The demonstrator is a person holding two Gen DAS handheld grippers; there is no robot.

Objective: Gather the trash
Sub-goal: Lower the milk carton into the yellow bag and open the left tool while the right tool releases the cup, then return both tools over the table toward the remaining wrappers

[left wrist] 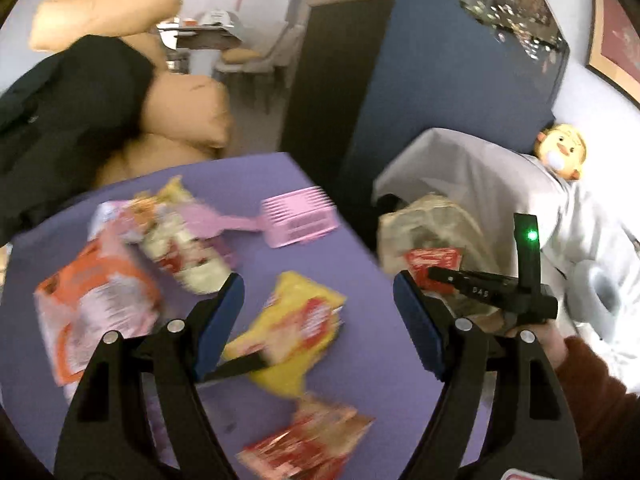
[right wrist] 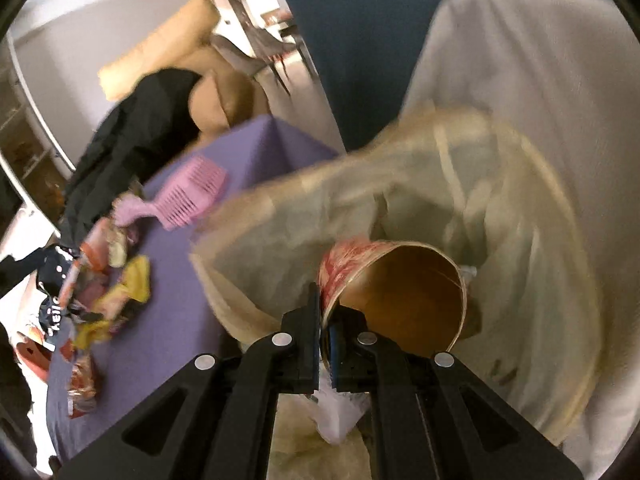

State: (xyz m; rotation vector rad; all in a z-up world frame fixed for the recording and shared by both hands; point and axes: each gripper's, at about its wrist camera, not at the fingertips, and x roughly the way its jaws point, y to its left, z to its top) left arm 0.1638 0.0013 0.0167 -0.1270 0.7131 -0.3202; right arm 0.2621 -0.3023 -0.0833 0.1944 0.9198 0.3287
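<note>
My left gripper hangs open and empty over the purple table, just above a yellow wrapper. Around it lie an orange packet, a white and red wrapper and a red wrapper. My right gripper is shut on the rim of a red-patterned paper cup, whose brown inside faces the camera. The cup hangs over the mouth of a beige trash bag beside the table. In the left wrist view the right gripper holds the cup at the bag.
A pink comb lies at the table's far side. A white cloth-covered seat stands behind the bag, with a plush toy on it. A black garment drapes a tan sofa at the left. A blue partition rises behind.
</note>
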